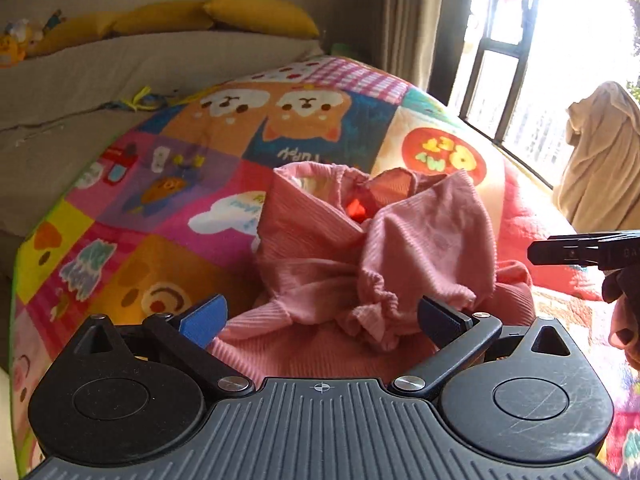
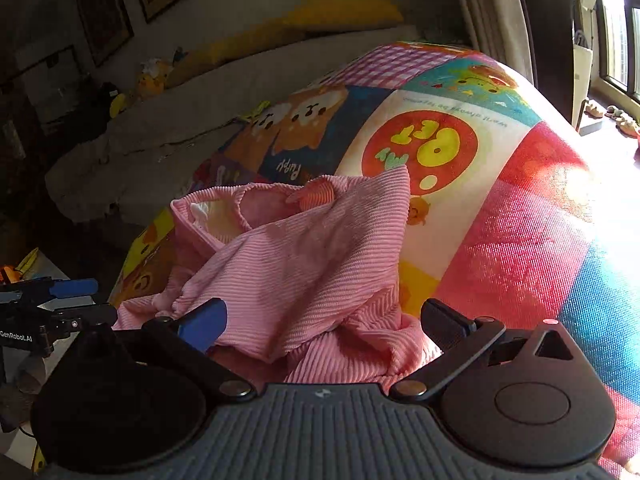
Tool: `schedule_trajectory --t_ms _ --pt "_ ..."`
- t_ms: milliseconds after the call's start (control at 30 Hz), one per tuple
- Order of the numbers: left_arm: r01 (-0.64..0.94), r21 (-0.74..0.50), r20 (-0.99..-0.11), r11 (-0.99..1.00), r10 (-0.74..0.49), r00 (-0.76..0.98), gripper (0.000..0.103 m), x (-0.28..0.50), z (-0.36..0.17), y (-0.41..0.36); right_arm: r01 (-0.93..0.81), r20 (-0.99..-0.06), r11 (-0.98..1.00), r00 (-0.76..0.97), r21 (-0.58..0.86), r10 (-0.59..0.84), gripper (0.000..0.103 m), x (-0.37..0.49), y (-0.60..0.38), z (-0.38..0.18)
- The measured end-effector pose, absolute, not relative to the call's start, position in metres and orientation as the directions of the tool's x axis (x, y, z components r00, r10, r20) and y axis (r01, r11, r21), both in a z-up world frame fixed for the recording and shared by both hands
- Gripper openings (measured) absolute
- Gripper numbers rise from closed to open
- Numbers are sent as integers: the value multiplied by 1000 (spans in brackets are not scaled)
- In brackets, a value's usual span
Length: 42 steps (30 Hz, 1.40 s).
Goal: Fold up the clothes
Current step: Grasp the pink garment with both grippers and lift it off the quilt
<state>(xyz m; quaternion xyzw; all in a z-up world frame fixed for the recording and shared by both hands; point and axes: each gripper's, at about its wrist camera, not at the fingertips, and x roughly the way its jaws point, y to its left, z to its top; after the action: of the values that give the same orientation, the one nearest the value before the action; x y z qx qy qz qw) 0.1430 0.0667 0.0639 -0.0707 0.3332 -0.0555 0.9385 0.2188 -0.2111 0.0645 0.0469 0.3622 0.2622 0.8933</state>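
A crumpled pink ribbed garment (image 1: 360,248) lies in a heap on the colourful cartoon blanket (image 1: 160,168); it also shows in the right wrist view (image 2: 304,264). My left gripper (image 1: 322,320) is open, its fingers wide on either side of the garment's near edge with its gathered cuff between them, not closed on it. My right gripper (image 2: 324,324) is open too, its fingers astride the near folds of the garment. The right gripper's body shows at the right edge of the left wrist view (image 1: 580,252); the left gripper shows at the left edge of the right wrist view (image 2: 52,304).
The blanket (image 2: 500,200) covers a bed. A beige mattress (image 1: 120,72) with yellow pillows (image 1: 256,12) lies behind. A window (image 1: 540,60) and a beige cloth (image 1: 600,160) are on the right. A plush toy (image 2: 152,76) sits at the far left.
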Motion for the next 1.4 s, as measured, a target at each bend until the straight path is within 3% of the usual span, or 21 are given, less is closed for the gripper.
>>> schedule_trajectory --t_ms 167,367,567,700,833,1067,1300,1333,1400 --pt "111 -236 -666 966 -244 705 103 205 23 72 -408 -652 831 520 377 551 103 283 -184 21" --pt "206 -371 -686 906 -416 597 103 194 11 60 -461 -665 754 378 468 644 103 272 -189 3" --pt "302 -395 -702 867 -497 510 103 143 11 30 -575 -702 725 332 379 630 103 190 -207 5" --pt "343 -427 -712 837 -544 443 103 96 14 20 -578 -733 714 271 395 624 103 128 -229 15" --pt "310 -383 -725 870 -491 483 103 59 21 31 -588 -732 735 327 338 598 103 70 -251 35" --pt "168 -145 -668 975 -222 710 103 19 57 59 -648 -558 733 694 -207 456 103 -22 -222 70" --pt "172 -65 -620 983 -175 765 103 7 89 45 -647 -534 607 749 -463 391 103 -29 -123 25" --pt "180 -46 -613 983 -170 772 103 6 92 41 -605 -502 611 787 -510 359 103 -27 -119 21" --pt "190 19 -596 982 -141 790 103 4 95 30 -385 -327 693 918 -609 222 103 -12 -136 27"
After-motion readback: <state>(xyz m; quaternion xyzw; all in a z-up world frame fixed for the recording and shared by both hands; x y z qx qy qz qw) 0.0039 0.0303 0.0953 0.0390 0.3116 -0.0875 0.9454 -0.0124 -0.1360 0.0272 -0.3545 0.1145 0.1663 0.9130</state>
